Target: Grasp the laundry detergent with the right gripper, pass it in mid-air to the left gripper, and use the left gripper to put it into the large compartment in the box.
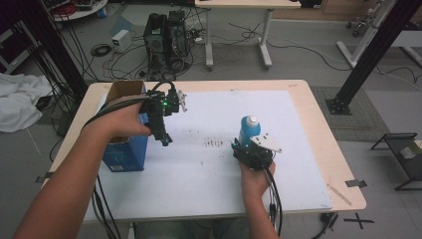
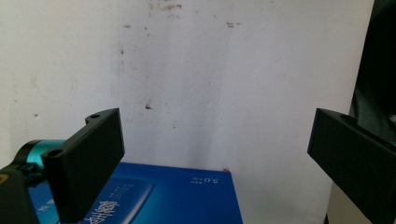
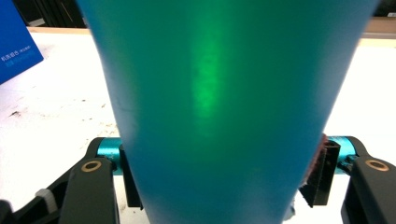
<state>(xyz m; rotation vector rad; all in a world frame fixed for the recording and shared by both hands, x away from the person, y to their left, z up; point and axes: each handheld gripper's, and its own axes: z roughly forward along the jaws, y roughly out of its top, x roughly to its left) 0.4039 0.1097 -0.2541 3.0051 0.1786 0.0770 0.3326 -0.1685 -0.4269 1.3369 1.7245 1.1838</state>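
A blue bottle (image 1: 247, 131) with a white cap (image 1: 252, 120) stands upright on the white mat (image 1: 199, 184), right of centre. My right gripper (image 1: 245, 144) reaches it from the near side, and its pads (image 3: 322, 170) press on both sides of the bottle's lower body (image 3: 215, 116). My left gripper (image 1: 165, 140) hangs above the mat's left part, pointing down beside a blue carton (image 1: 124, 152). The left gripper (image 2: 215, 154) has its jaws wide apart with nothing between them, and the carton's blue top (image 2: 177, 200) lies just below.
The carton's brown flaps (image 1: 124, 90) stand open at the table's far left corner. Small dark marks (image 1: 213, 143) dot the mat's middle. A bare wooden rim (image 1: 323, 144) runs along the table's right side. Beyond the table lie cables and a computer tower (image 1: 166, 37).
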